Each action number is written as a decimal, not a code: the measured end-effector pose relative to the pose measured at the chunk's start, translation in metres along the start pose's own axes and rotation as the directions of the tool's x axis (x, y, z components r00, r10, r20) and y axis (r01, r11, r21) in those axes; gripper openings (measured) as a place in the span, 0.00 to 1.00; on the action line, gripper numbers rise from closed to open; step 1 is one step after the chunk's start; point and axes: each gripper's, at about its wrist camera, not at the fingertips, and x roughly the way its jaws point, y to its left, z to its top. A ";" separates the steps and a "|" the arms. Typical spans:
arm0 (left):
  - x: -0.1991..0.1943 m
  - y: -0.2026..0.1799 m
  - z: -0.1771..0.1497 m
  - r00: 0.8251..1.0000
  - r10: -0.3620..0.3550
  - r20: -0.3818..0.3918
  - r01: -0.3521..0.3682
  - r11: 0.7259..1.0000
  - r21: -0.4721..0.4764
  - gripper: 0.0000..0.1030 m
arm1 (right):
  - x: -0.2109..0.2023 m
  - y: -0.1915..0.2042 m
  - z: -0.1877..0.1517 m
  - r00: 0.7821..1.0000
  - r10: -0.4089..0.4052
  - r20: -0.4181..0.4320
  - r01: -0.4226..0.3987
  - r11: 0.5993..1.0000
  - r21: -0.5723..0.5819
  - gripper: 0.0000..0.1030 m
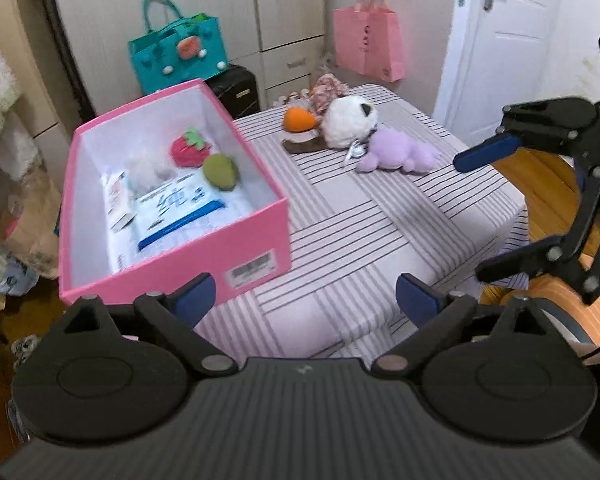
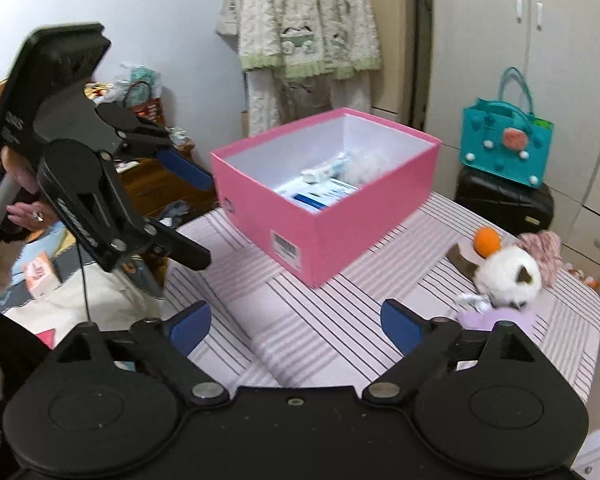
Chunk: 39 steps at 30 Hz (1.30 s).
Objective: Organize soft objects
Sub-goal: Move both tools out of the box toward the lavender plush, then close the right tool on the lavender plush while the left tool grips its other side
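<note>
Left wrist view: The left gripper [image 1: 303, 300] hangs over the near edge of the surface [image 1: 360, 240], jaws spread wide with nothing between them. The pink box [image 1: 180, 248] stands at the left edge of the surface, open at the top. Inside it lie a red strawberry toy [image 1: 189, 151], a green toy [image 1: 221, 172], a white fluffy item [image 1: 148, 170] and flat packets [image 1: 172, 216]. Near the far edge of the surface lies a cluster of toys: an orange toy [image 1: 298, 119], a white plush [image 1: 350, 122] and a purple plush [image 1: 400, 151], the purple one touching the white one. The right gripper [image 1: 470, 216] enters from the right, off the right edge of the surface, jaws apart and empty.

Right wrist view: The right gripper [image 2: 296, 322] hangs over the near part of the surface [image 2: 320, 320], jaws wide and empty. The box [image 2: 332, 216] stands toward the far left corner. The white plush [image 2: 508, 276], orange toy [image 2: 486, 242] and purple plush [image 2: 482, 318] lie at the right edge. The left gripper [image 2: 204, 216] is at the left, held by a hand [image 2: 24, 210], jaws apart, empty.
</note>
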 end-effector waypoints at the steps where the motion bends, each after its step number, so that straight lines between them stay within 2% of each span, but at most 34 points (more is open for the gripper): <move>1: 0.002 -0.004 0.003 1.000 -0.003 0.003 0.003 1.000 0.009 0.97 | 0.001 -0.002 -0.004 1.000 -0.016 -0.003 0.016 1.000 0.007 0.91; 5: 0.014 -0.020 0.014 0.998 -0.056 0.027 0.055 0.998 0.027 0.99 | 0.007 -0.014 -0.020 0.997 -0.081 0.011 0.081 0.997 0.014 0.92; 9: 0.027 -0.035 0.023 0.992 -0.113 0.060 0.111 0.993 0.036 0.99 | 0.007 -0.033 -0.031 0.996 -0.072 0.048 0.071 0.997 0.008 0.92; 11: 0.038 -0.039 0.028 0.991 -0.124 0.042 0.123 0.992 0.029 0.99 | 0.005 -0.046 -0.037 0.996 -0.056 0.070 0.055 0.998 0.018 0.92; 16: 0.058 -0.043 0.040 0.985 -0.169 0.034 0.169 0.986 -0.012 0.97 | 0.005 -0.076 -0.055 0.988 -0.090 0.127 0.079 0.993 0.088 0.92; 19: 0.069 -0.045 0.047 0.980 -0.195 0.040 0.197 0.979 -0.043 0.96 | 0.008 -0.093 -0.068 0.971 -0.161 0.176 0.140 0.982 0.129 0.92; 21: 0.078 -0.045 0.051 0.978 -0.199 0.068 0.205 0.975 -0.085 0.95 | 0.007 -0.103 -0.072 0.940 -0.264 0.217 0.216 0.951 0.222 0.92; 22: 0.082 -0.045 0.053 0.977 -0.197 0.080 0.204 0.974 -0.102 0.94 | 0.007 -0.109 -0.073 0.935 -0.276 0.222 0.215 0.940 0.264 0.92; 24: 0.090 -0.044 0.056 0.977 -0.189 0.101 0.201 0.972 -0.124 0.94 | 0.011 -0.122 -0.074 0.944 -0.259 0.203 0.193 0.935 0.298 0.92; 27: 0.100 -0.043 0.058 0.974 -0.167 0.154 0.191 0.969 -0.157 0.94 | 0.019 -0.135 -0.077 0.942 -0.280 0.184 0.220 0.930 0.294 0.92; 31: 0.115 -0.047 0.061 0.976 -0.121 0.180 0.153 0.972 -0.176 0.90 | 0.032 -0.149 -0.077 0.951 -0.278 0.139 0.229 0.928 0.293 0.91; 36: 0.144 -0.047 0.062 0.970 -0.160 0.185 0.202 0.950 -0.238 0.87 | 0.054 -0.159 -0.079 0.958 -0.270 0.094 0.245 0.945 0.217 0.88; 39: 0.158 -0.047 0.063 0.964 -0.186 0.191 0.237 0.928 -0.287 0.79 | 0.067 -0.165 -0.083 0.958 -0.279 0.069 0.259 0.942 0.213 0.84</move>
